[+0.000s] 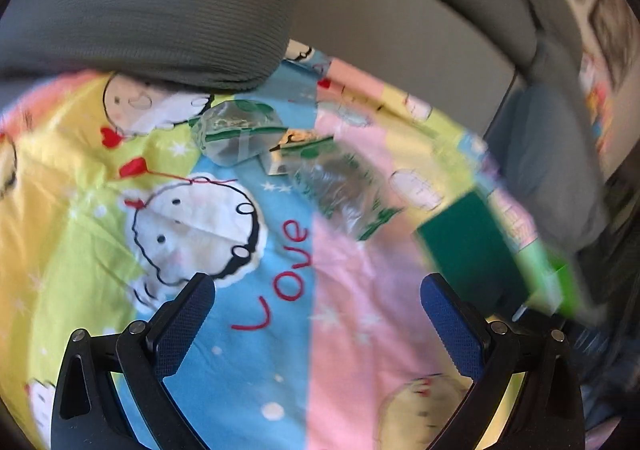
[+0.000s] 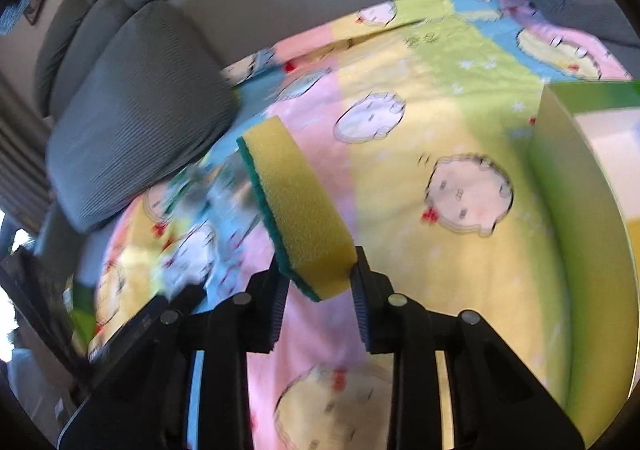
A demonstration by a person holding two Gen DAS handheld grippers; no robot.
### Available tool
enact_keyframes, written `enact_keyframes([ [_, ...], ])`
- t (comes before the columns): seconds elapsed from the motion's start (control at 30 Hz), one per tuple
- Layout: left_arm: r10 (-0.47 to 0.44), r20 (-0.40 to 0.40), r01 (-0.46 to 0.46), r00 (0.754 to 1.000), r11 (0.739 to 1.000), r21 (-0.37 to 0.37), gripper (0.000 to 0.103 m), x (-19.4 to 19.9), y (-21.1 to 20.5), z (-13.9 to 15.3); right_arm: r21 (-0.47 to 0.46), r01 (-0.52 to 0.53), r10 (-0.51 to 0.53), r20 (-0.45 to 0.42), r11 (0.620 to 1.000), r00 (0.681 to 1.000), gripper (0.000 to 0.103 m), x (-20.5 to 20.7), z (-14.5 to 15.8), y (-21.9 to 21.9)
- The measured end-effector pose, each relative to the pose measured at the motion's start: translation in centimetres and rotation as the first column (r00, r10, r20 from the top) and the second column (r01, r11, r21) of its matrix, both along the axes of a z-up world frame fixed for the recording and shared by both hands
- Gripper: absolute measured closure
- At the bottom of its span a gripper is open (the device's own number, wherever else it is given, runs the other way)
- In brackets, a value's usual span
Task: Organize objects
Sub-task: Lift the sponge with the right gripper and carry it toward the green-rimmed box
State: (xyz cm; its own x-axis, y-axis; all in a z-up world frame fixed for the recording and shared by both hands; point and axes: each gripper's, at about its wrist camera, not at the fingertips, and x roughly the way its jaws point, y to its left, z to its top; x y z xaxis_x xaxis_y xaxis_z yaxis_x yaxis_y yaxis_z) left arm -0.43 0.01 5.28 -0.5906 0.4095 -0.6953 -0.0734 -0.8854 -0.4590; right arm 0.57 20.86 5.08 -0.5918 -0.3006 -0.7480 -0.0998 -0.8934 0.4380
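A light, soft sponge (image 2: 298, 205) is pinched at its near end by the right gripper (image 2: 318, 290) above the patterned sheet (image 2: 460, 270), likely compressing easily, while the left gripper (image 1: 318, 290) is held open, empty.

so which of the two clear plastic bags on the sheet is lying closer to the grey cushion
The puffed-up clear bag with green print, right below the grey cushion. The flatter, crinkled bag lies further out on the sheet, nearer the green-backed sponge.
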Motion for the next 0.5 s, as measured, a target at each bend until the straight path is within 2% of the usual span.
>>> enact_keyframes([
  [0.1,0.011,0.054,-0.018,0.998,0.991,0.136,0.0,-0.2,-1.2,-0.6,-0.094,-0.053,0.059,0.061,0.994,0.996,0.071,0.8,-0.7,0.0],
  [0.13,0.013,0.069,-0.023,0.998,0.989,0.148,0.0,-0.2,-1.2,-0.7,-0.098,-0.052,0.061,0.084,0.994,0.995,0.069,0.9,-1.0,0.0],
  [0.2,0.008,0.103,-0.022,0.995,0.991,0.132,0.0,0.0,-0.6,-1.2,-0.043,-0.016,0.022,0.134,0.999,0.991,0.063,1.0,-1.5,0.2],
  [0.27,-0.01,0.131,-0.004,0.991,0.994,0.109,0.0,0.0,0.1,-1.6,0.023,0.029,-0.033,0.155,0.999,0.987,0.044,1.2,-1.7,0.7],
  [0.33,-0.04,0.149,0.022,0.988,0.993,0.118,0.0,0.0,1.1,-2.0,0.058,0.067,-0.075,0.14,0.996,0.987,0.04,1.6,-1.3,1.5],
  [0.5,-0.127,0.171,0.101,0.977,0.983,0.152,0.0,0.0,4.0,-2.8,0.044,0.131,-0.132,0.018,0.99,0.991,0.04,2.1,0.3,3.2],
])
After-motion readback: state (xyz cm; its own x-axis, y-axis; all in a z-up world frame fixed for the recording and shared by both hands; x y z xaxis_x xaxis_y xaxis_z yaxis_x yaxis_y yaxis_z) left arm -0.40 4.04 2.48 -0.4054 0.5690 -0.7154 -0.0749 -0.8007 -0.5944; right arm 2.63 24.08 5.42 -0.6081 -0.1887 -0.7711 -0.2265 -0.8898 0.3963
